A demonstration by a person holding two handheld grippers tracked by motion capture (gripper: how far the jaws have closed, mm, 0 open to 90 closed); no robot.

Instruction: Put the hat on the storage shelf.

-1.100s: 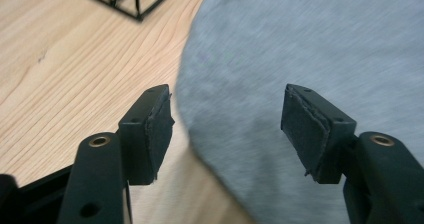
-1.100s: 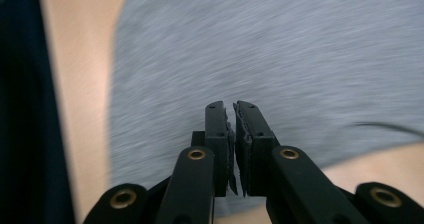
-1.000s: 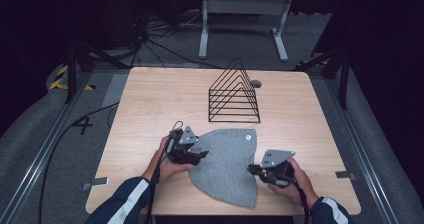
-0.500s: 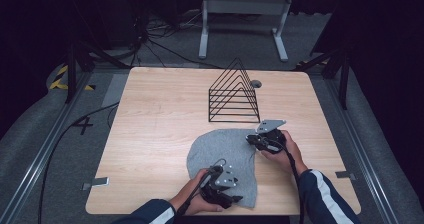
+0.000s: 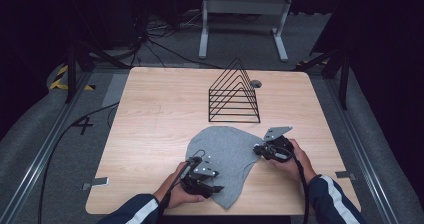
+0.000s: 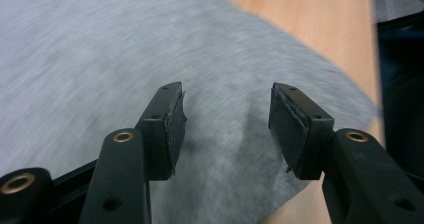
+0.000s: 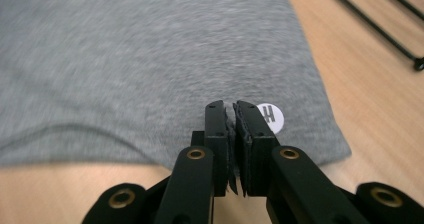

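High view: left gripper [image 5: 216, 188] gapes wide over grey cloth [image 5: 225, 154], right gripper [image 5: 256, 149] pinched closed at its edge

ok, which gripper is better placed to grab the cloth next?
Left. The left gripper is open with the grey cloth right between its jaws; the right gripper is shut at the cloth's edge.

left tongs [image 6: 225, 129] jaws apart, right tongs [image 7: 232, 115] jaws pressed together
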